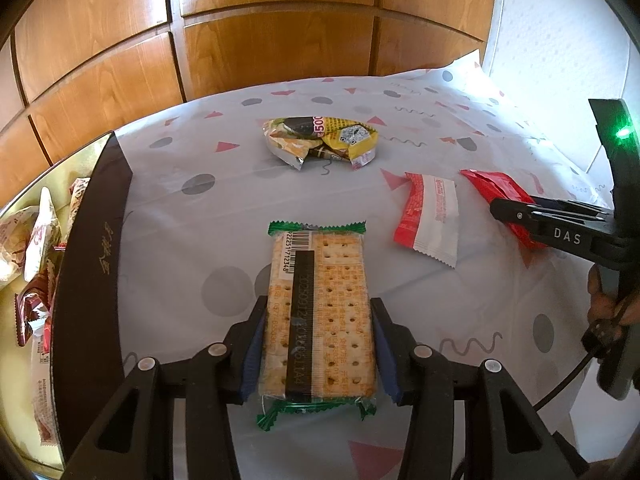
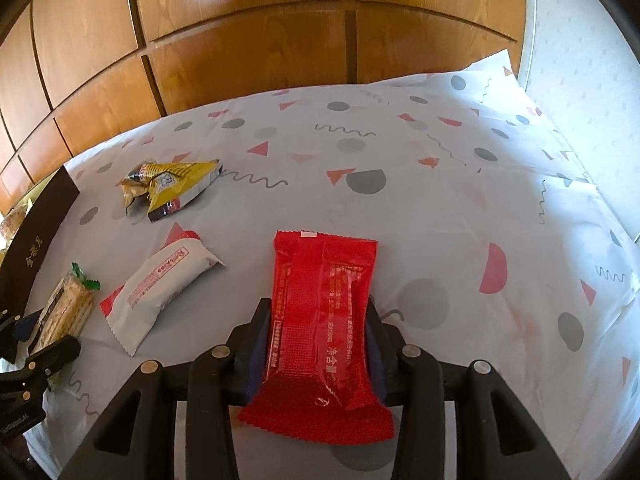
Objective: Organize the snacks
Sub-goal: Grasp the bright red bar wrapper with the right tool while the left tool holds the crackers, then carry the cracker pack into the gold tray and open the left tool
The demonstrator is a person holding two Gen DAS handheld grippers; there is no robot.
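My left gripper (image 1: 318,312) is shut on a cracker pack (image 1: 320,312) with green ends, lying lengthwise between the fingers over the patterned tablecloth (image 1: 440,340). My right gripper (image 2: 316,316) is shut on a red snack pack (image 2: 324,320); both also show in the left wrist view, the gripper (image 1: 520,212) and the pack (image 1: 496,188) at the right. A red-and-white pack (image 1: 430,216) (image 2: 160,284) lies between the grippers. Two yellow packs (image 1: 320,140) (image 2: 168,188) lie farther back. The cracker pack also shows in the right wrist view (image 2: 64,312).
A dark box (image 1: 92,264) with a gold inside stands at the left table edge and holds several snack packs (image 1: 36,248). Its wall shows in the right wrist view (image 2: 36,236). Wooden cabinet doors (image 1: 260,40) stand behind the table. A white wall (image 2: 580,60) is at the right.
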